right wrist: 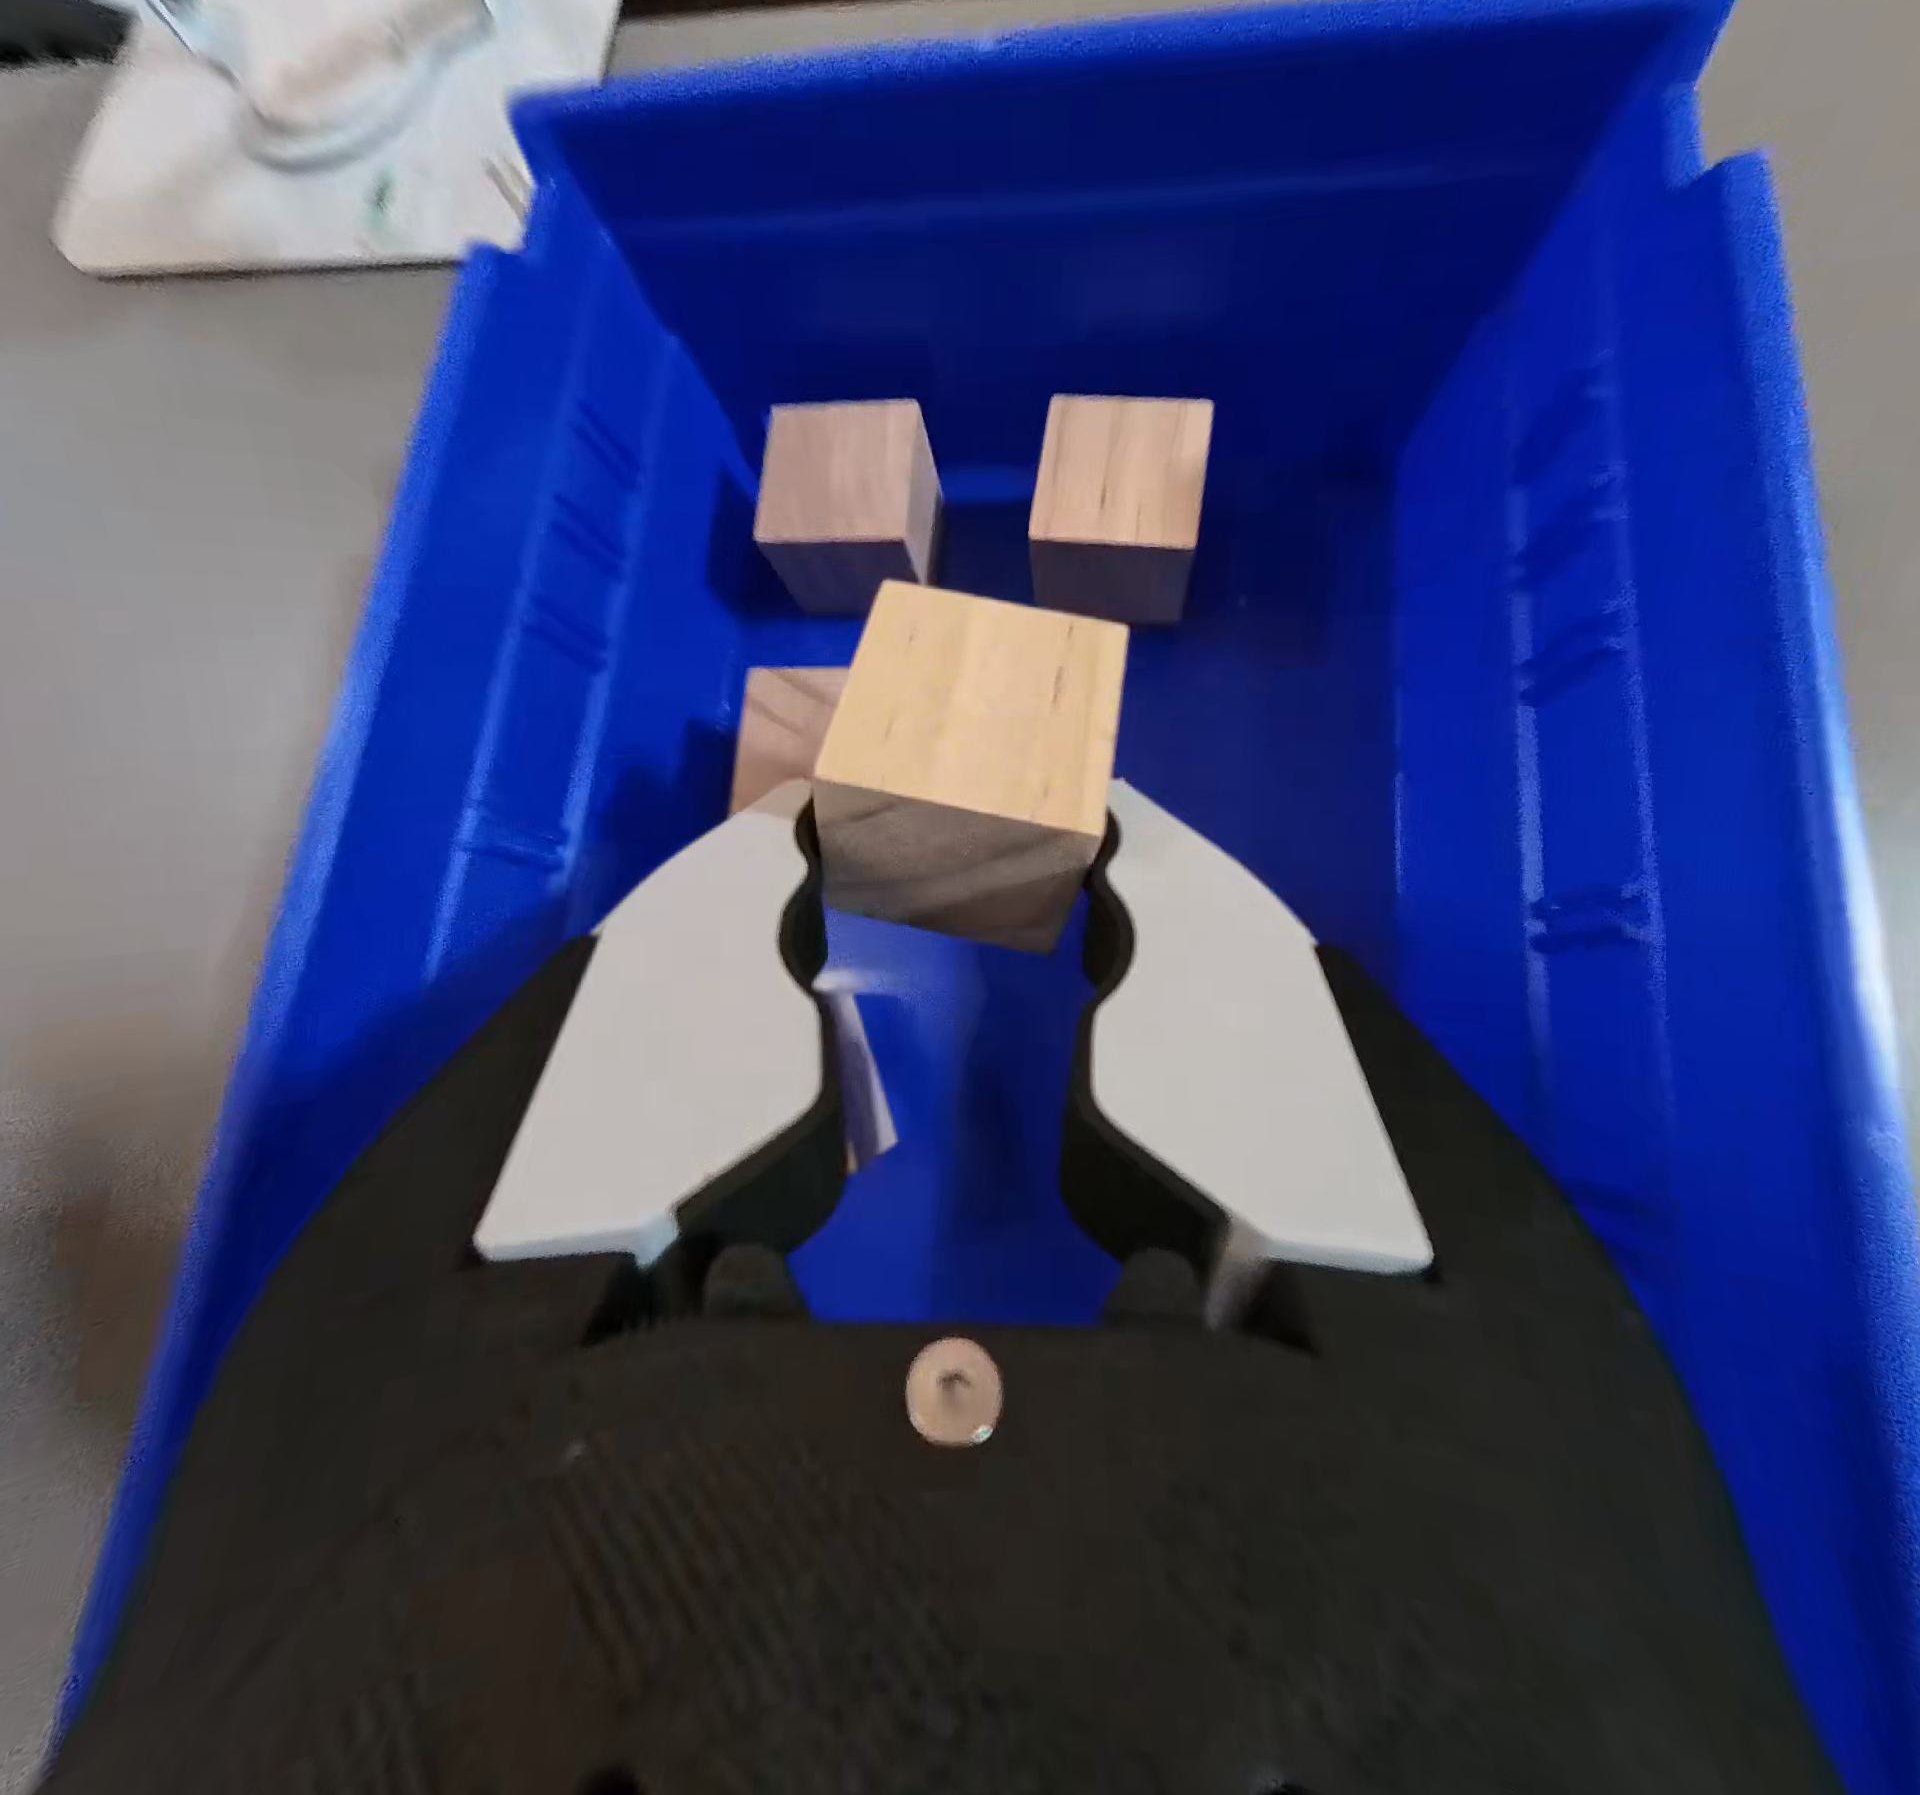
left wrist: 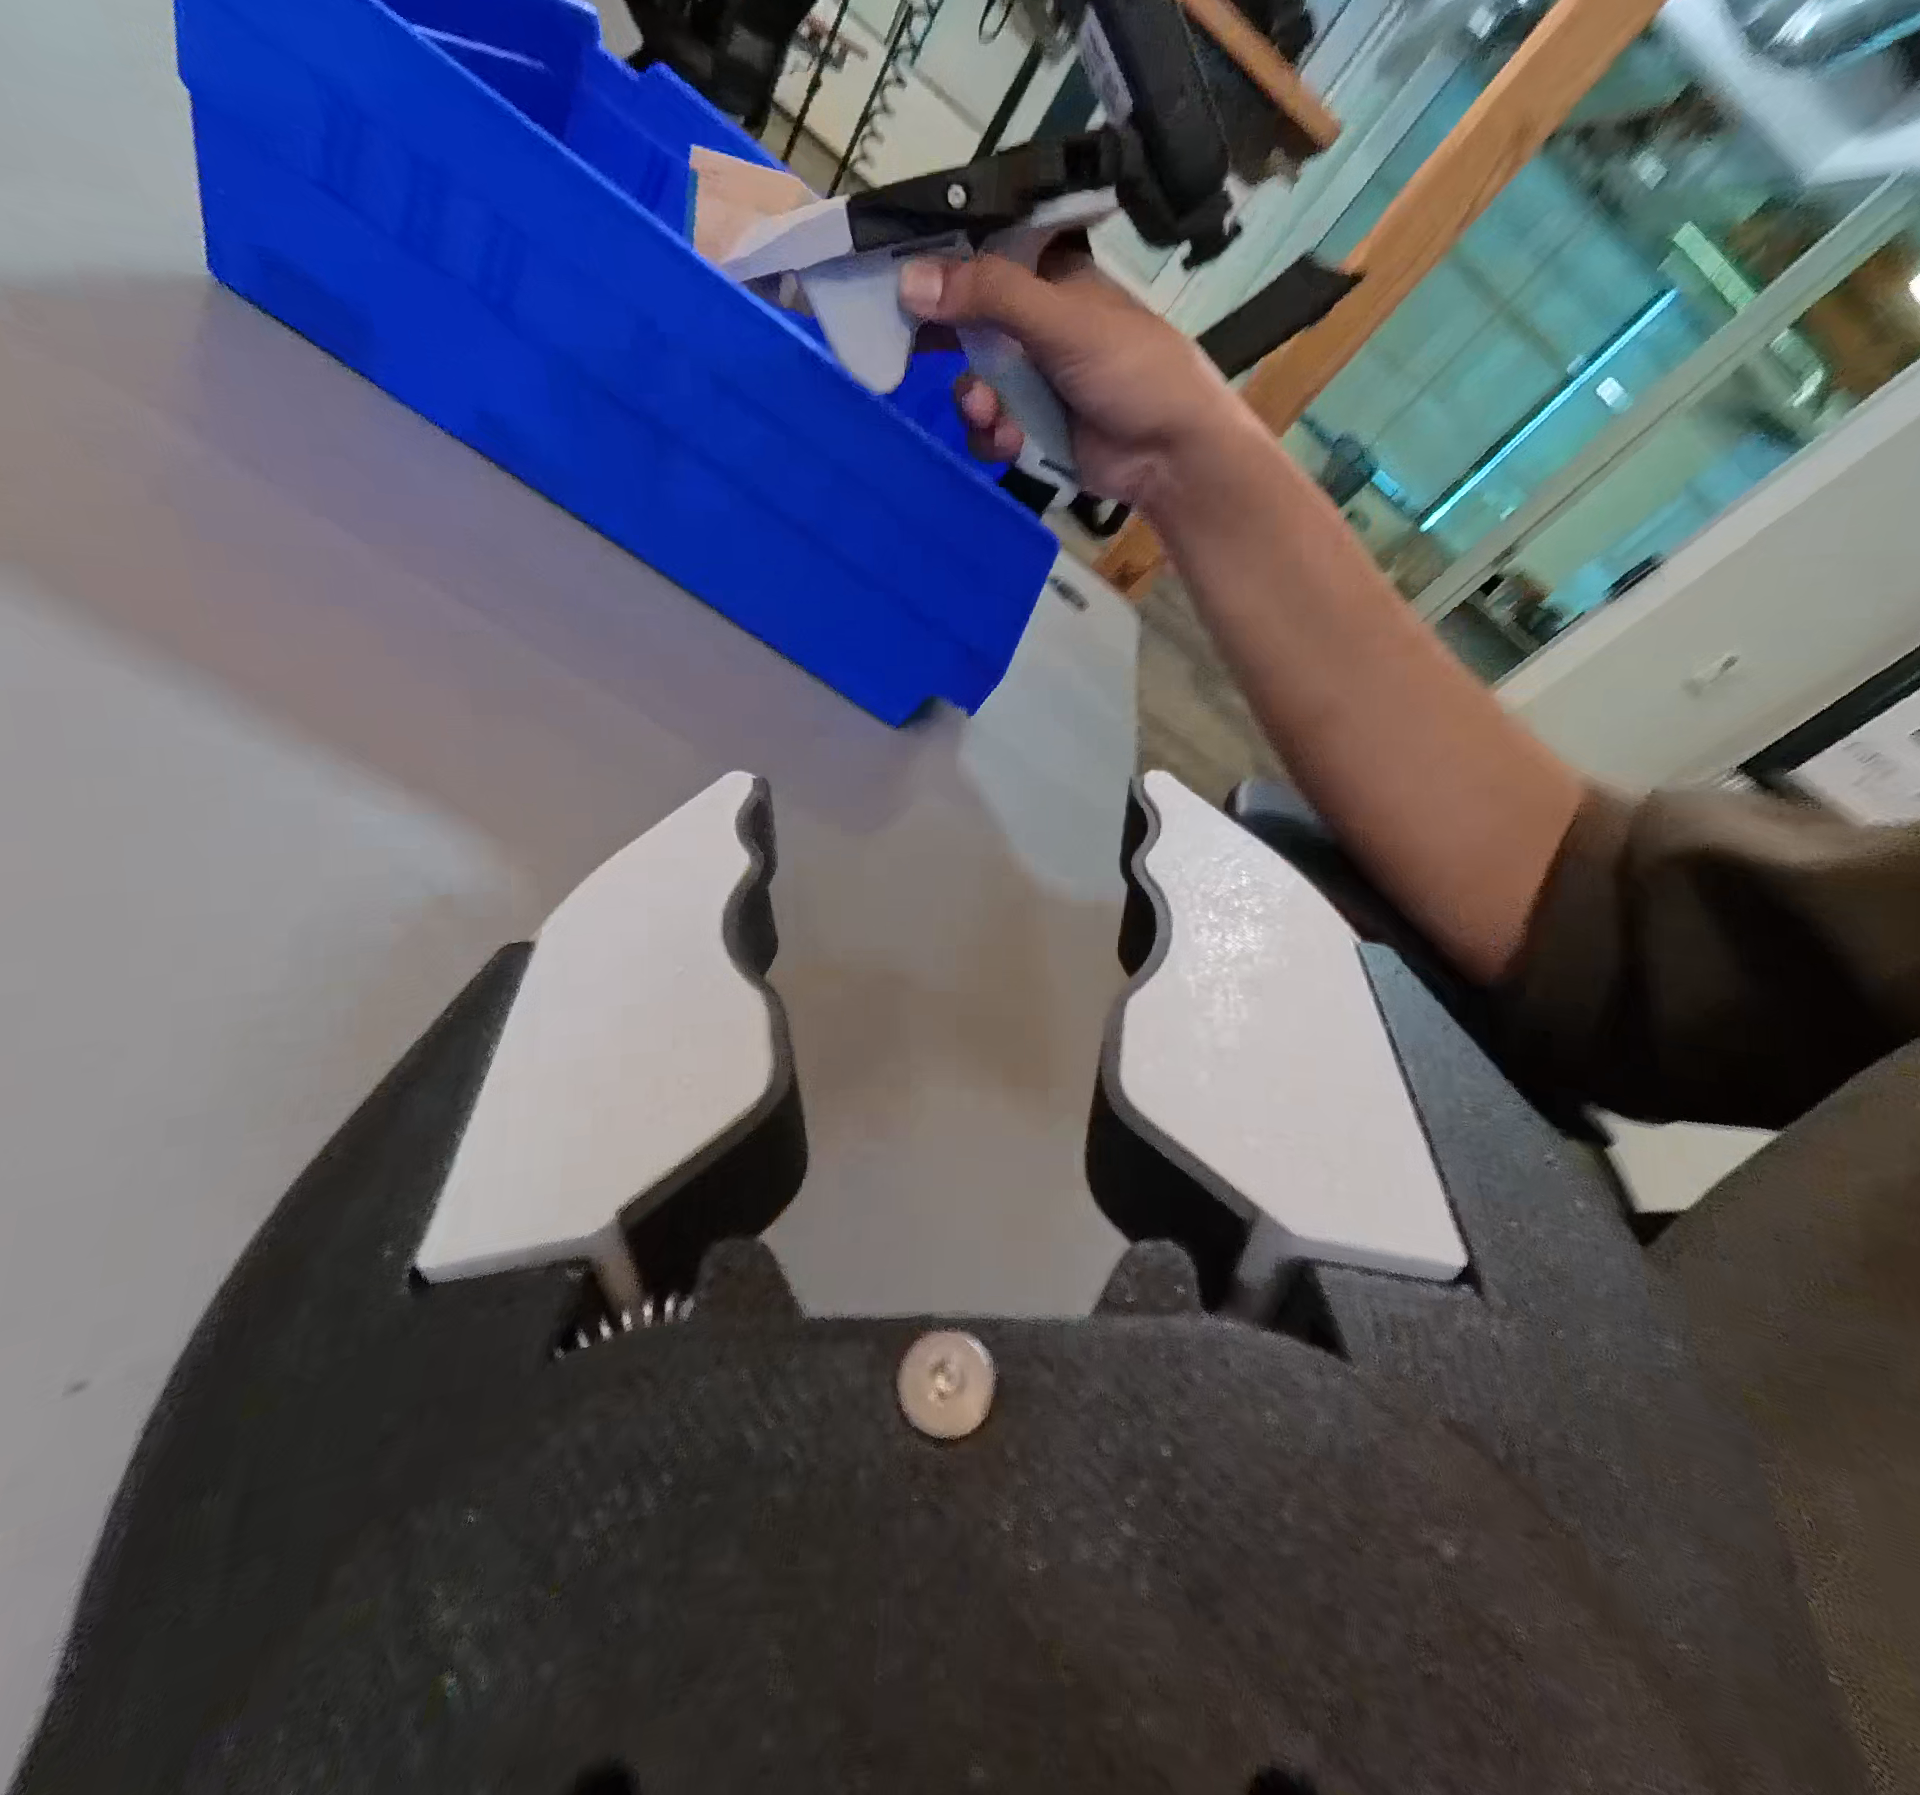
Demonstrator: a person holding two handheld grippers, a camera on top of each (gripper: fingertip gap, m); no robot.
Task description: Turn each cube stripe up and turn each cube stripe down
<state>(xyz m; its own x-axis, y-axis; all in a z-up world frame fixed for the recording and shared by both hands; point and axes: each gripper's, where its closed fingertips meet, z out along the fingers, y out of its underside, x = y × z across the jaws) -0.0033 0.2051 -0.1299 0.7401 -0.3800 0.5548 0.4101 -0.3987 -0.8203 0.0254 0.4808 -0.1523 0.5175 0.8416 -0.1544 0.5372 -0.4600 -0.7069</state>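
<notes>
The right gripper [right wrist: 951, 852] was clamped on a pale wooden cube [right wrist: 971, 769], lifted and tilted above the floor of the blue bin [right wrist: 1621, 706]. Three more cubes lay inside that bin beyond it: two side by side [right wrist: 842, 498] [right wrist: 1117, 498], one [right wrist: 779, 727] partly hidden. No stripe showed. The cube looked light, stiff and smooth, best pinched across opposite flat faces. The left gripper [left wrist: 948, 862] hung spread and empty over the grey table [left wrist: 260, 706] near the bin
</notes>
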